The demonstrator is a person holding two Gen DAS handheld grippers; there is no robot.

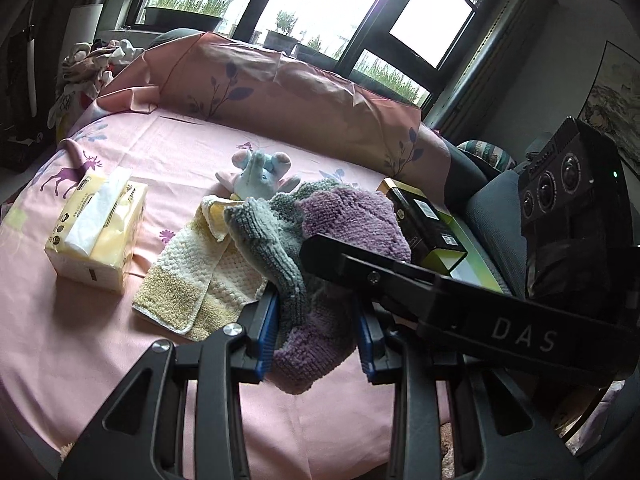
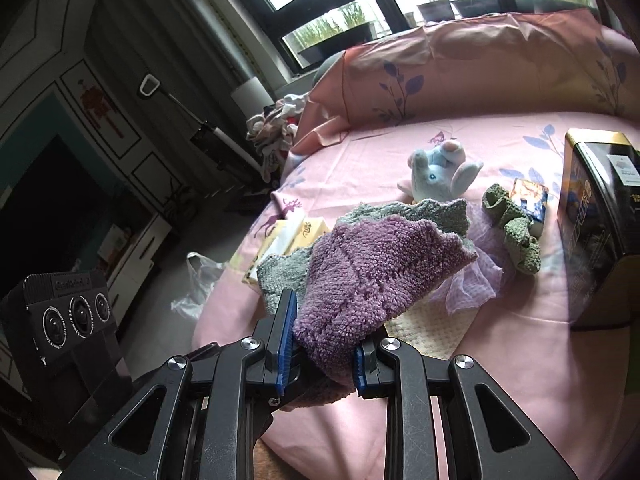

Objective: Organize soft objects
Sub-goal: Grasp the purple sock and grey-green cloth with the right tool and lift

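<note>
A fluffy purple-and-grey towel (image 1: pixel 320 240) hangs bunched above the pink bed sheet (image 1: pixel 120 340). My left gripper (image 1: pixel 316 334) is shut on its lower fold, blue pads pressing from both sides. In the right wrist view the same towel (image 2: pixel 372 264) fills the middle, and my right gripper (image 2: pixel 323 354) is shut on its purple end. One black finger (image 1: pixel 360 270) of the right gripper crosses the towel in the left wrist view. Under the towel lies a yellow-and-cream towel (image 1: pixel 200 276). A blue plush elephant (image 2: pixel 440 176) sits behind it.
A yellow tissue pack (image 1: pixel 100 224) lies to the left. A black-and-gold box (image 2: pixel 600 216), a small blue carton (image 2: pixel 530 196), a green knitted cloth (image 2: pixel 512 232) and lilac mesh (image 2: pixel 476 284) lie to the right. A pink pillow (image 1: pixel 280 80) lines the back, beside a clothes pile (image 1: pixel 92 68).
</note>
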